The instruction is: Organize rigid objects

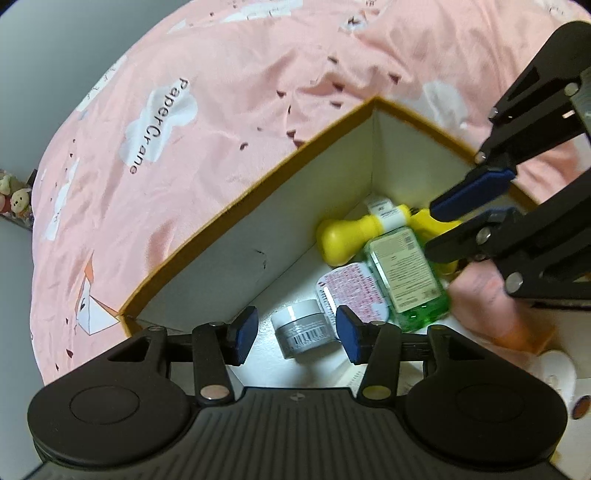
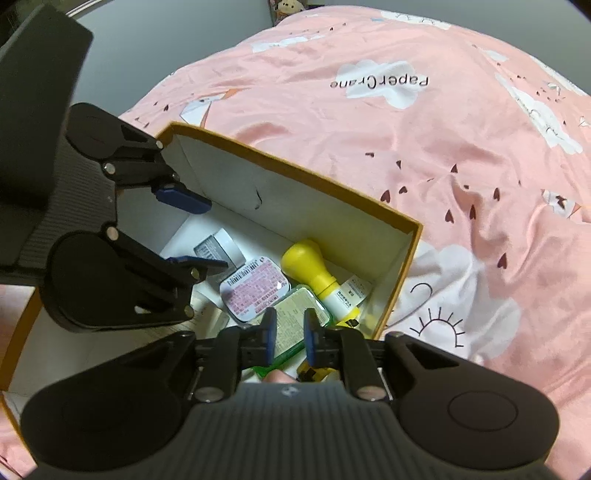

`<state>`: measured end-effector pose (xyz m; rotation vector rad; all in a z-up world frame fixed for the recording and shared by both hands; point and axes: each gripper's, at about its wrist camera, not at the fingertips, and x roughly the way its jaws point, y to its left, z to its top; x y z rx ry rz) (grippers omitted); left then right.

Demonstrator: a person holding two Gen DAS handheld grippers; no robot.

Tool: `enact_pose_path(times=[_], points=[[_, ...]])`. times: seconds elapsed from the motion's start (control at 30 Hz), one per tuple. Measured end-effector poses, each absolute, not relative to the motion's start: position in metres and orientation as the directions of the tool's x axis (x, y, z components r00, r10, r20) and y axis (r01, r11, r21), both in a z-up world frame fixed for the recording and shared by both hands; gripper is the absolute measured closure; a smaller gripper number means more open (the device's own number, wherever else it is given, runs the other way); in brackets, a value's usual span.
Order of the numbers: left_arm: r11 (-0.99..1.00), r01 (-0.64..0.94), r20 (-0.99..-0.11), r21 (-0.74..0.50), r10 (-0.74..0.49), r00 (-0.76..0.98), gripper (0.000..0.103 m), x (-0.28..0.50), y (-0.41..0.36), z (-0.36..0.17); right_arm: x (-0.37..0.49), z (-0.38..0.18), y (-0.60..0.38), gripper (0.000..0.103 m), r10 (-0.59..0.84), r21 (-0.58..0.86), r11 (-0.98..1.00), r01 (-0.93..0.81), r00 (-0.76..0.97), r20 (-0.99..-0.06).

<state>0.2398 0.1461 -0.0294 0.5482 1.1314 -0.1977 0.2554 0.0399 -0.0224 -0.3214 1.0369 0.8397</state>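
Note:
An open box with a mustard rim (image 1: 258, 184) (image 2: 295, 166) and white inside lies on a bed. In it are a yellow bottle (image 1: 347, 236) (image 2: 310, 266), a green clear bottle (image 1: 406, 273) (image 2: 291, 317), a pink-labelled tin (image 1: 354, 291) (image 2: 255, 291) and a small grey jar (image 1: 303, 328) (image 2: 218, 247). My left gripper (image 1: 297, 336) (image 2: 210, 236) hangs open above the grey jar and holds nothing. My right gripper (image 2: 290, 334) (image 1: 434, 229) hovers over the green bottle, its pads a narrow gap apart and not pressing on it. The green bottle looks blurred in the left wrist view.
A pink bedcover (image 1: 221, 110) (image 2: 443, 166) with white clouds surrounds the box. A blurred pink tube-like thing (image 1: 495, 299) lies at the box's near right end. Plush toys (image 1: 14, 199) (image 2: 290, 5) sit beyond the bed's edge.

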Motion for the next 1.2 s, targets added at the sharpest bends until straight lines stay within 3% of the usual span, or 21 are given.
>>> enact_pose_path(times=[0.07,0.3,0.37,0.53,0.57,0.63,0.83,0.93,0.97,1.2], points=[[0.861,0.403,-0.888,0.31,0.111,0.446,0.046,0.232,0.143,-0.02,0.252,-0.014,0.037,0.079,0.466,0.14,0.66,-0.739,0.256,-0.847],[0.906,0.326,-0.817,0.269,0.035,0.575,0.046,0.199,0.13,0.025,0.229,0.025,0.005,0.074,0.476,0.096,0.682,-0.725,0.34,-0.811],[0.92,0.306,-0.777,0.245,-0.002,0.63,0.046,0.184,0.123,0.042,0.219,0.037,-0.009,0.063,0.469,0.072,0.702,-0.709,0.384,-0.796],[0.939,0.257,-0.643,0.229,-0.052,0.764,0.046,0.144,0.103,0.073,0.188,0.065,-0.052,0.057,0.459,0.041,0.758,-0.651,0.488,-0.742],[0.942,0.248,-0.603,0.225,-0.065,0.795,0.045,0.132,0.098,0.079,0.183,0.069,-0.061,0.047,0.458,0.04,0.768,-0.639,0.504,-0.732],[0.95,0.226,-0.551,0.215,-0.073,0.831,0.041,0.114,0.09,0.088,0.165,0.077,-0.081,0.037,0.447,0.035,0.8,-0.599,0.556,-0.701],[0.984,0.139,-0.494,0.108,-0.068,0.867,0.037,0.068,0.073,0.097,0.114,0.082,-0.126,0.032,0.395,0.016,0.868,-0.497,0.669,-0.629],[0.993,0.081,-0.438,0.087,-0.035,0.898,0.016,0.043,0.067,0.094,0.088,0.076,-0.14,0.024,0.356,-0.008,0.892,-0.451,0.716,-0.6],[0.996,0.061,-0.426,0.072,-0.024,0.904,0.016,0.036,0.067,0.091,0.082,0.075,-0.143,0.017,0.348,-0.014,0.897,-0.442,0.726,-0.593],[0.998,-0.053,-0.463,0.028,0.06,0.884,0.011,0.01,0.063,0.062,0.045,0.05,-0.17,0.01,0.287,-0.022,0.928,-0.373,0.749,-0.598]])
